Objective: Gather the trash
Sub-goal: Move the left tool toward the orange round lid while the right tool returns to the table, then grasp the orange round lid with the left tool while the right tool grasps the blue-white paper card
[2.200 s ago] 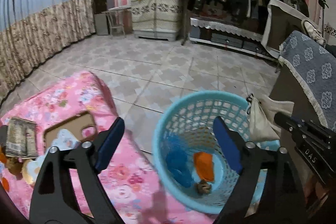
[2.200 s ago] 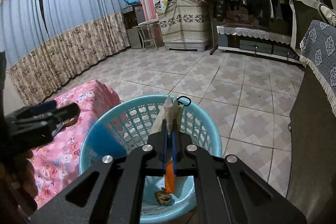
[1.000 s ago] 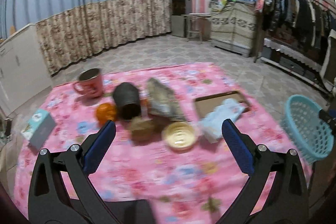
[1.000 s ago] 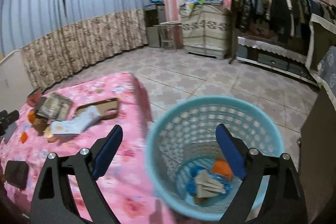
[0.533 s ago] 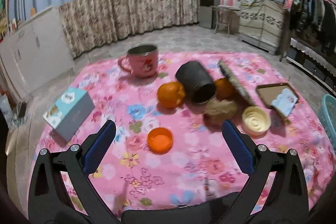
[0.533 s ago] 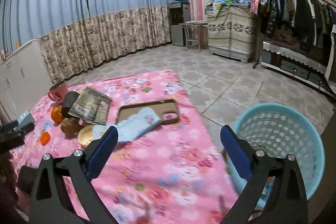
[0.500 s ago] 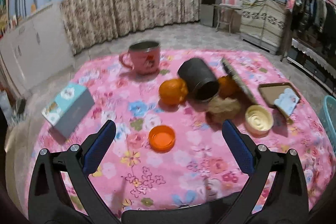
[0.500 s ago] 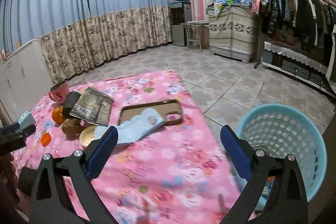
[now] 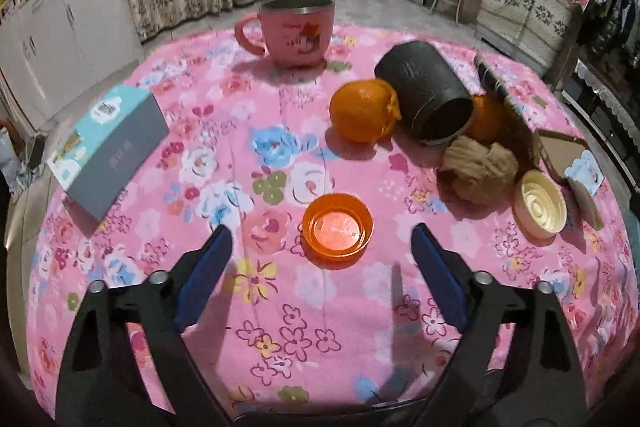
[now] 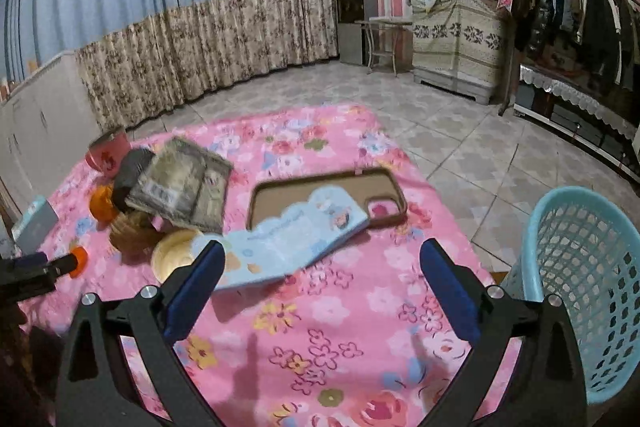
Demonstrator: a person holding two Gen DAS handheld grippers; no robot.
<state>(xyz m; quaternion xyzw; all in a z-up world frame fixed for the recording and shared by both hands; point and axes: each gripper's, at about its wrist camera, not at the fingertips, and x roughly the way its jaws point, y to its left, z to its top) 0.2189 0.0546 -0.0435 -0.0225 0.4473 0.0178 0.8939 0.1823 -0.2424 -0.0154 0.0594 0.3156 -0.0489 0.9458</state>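
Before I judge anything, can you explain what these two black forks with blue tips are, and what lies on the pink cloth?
They are two hand-held grippers, one in each hand of a person; each picture comes from a camera mounted on one.

The left gripper is open and empty, just before a small round orange plastic lid. Beyond lie an orange fruit, a tipped dark metal cup, a crumpled brown paper ball and a cream round lid.

The right gripper is also open and empty, near a light blue printed card. A turquoise plastic basket stands on the floor.
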